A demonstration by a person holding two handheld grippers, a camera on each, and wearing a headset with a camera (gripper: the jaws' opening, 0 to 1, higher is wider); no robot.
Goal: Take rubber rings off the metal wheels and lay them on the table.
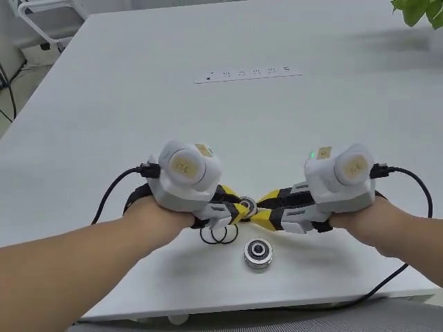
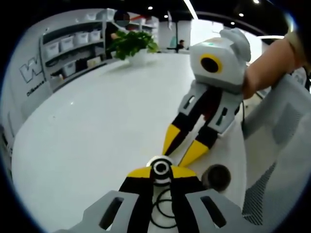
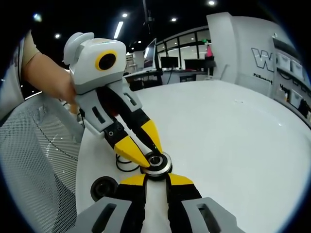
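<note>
Your left gripper (image 2: pixel 160 174) is clamping shut on a metal wheel (image 2: pixel 160 167), holding it just above the surface (image 1: pixel 138 104). In the head view your right gripper (image 1: pixel 264 207) is sitting at the wheel's 3 o'clock, jaws slightly apart. You cannot tell whether it is gripping anything. The wheel's bore is facing back along the left gripper, so the rim is lying directly ahead of the right one. Loose rubber rings (image 1: pixel 220 235) are lying at 7 o'clock and a second wheel (image 1: pixel 258 252) at 6 o'clock. A socket strip (image 1: pixel 247 73) is lying at 12 o'clock, a plant (image 1: pixel 419 10) at 1 o'clock, and shelves (image 2: pixel 73 43) are lining the room.
</note>
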